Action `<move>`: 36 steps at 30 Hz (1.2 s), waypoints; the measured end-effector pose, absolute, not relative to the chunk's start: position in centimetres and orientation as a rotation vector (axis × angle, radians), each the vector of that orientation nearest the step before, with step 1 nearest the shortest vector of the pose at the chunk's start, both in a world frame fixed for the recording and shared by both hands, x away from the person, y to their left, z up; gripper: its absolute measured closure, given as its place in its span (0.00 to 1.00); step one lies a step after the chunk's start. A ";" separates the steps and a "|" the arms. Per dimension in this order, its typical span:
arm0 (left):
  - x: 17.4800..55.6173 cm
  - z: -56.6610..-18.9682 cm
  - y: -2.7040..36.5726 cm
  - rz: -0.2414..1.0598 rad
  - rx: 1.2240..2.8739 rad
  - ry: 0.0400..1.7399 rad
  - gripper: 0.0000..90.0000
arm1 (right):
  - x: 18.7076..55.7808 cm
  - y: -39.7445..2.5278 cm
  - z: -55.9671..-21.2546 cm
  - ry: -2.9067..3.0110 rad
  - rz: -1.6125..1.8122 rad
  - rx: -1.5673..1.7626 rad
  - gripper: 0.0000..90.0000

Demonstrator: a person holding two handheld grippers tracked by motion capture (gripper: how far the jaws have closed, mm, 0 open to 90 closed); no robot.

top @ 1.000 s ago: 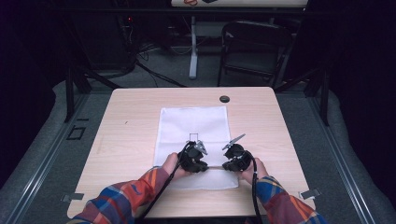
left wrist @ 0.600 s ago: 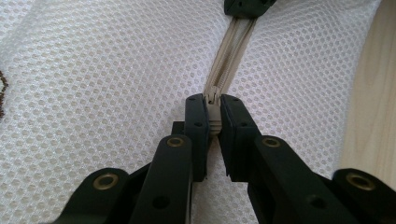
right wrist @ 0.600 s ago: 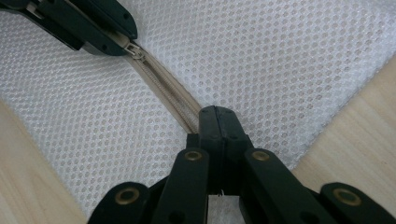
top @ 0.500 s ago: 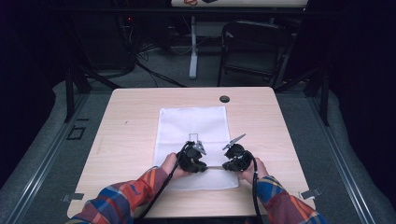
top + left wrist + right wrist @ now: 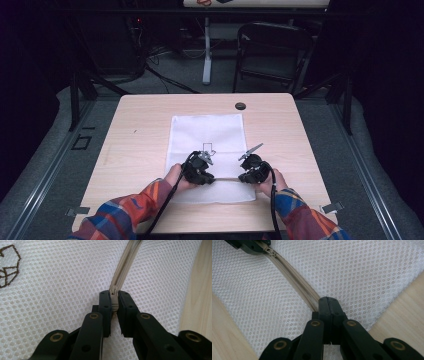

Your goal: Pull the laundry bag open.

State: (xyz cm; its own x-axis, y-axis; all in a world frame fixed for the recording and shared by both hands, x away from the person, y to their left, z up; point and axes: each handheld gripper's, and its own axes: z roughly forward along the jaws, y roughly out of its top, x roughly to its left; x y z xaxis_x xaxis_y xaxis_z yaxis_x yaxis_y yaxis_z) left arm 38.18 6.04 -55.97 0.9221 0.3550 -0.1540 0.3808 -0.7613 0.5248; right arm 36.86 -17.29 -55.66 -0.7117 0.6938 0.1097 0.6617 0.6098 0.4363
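Grippers unmoved since earlier frames: left gripper (image 5: 200,170) fingers pinch zipper slider (image 5: 114,300), right gripper (image 5: 253,170) fingers clamp zipper tape (image 5: 297,281) on mesh laundry bag (image 5: 207,132), near tabletop (image 5: 140,125) edge; bare tabletop on both sides.

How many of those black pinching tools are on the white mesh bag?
2. The left gripper and the right gripper both sit near the mesh bag's near edge, each shut on its beige zipper.

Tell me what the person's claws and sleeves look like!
Both claws, left claw and right claw, are black with brass-coloured rivets, each trailing a black cable. The sleeves are plaid in red, orange and blue.
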 end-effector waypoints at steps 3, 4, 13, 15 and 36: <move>38.2 -55.9 6.4 -0.060 2.514 0.528 0.91 | 36.9 -17.3 -55.7 2.753 0.710 1.166 1.00; 38.2 -55.9 6.5 -0.061 2.510 0.534 0.91 | 36.8 -17.3 -55.7 2.753 0.706 1.167 1.00; 38.1 -55.8 7.7 -0.055 2.515 0.554 0.91 | 36.9 -17.3 -55.7 2.757 0.706 1.163 1.00; 38.1 -55.7 7.9 -0.056 2.514 0.556 0.91 | 36.9 -17.3 -55.7 2.757 0.706 1.163 1.00; 38.0 -55.6 9.4 -0.057 2.522 0.587 0.91 | 36.9 -17.3 -55.7 2.757 0.707 1.162 1.00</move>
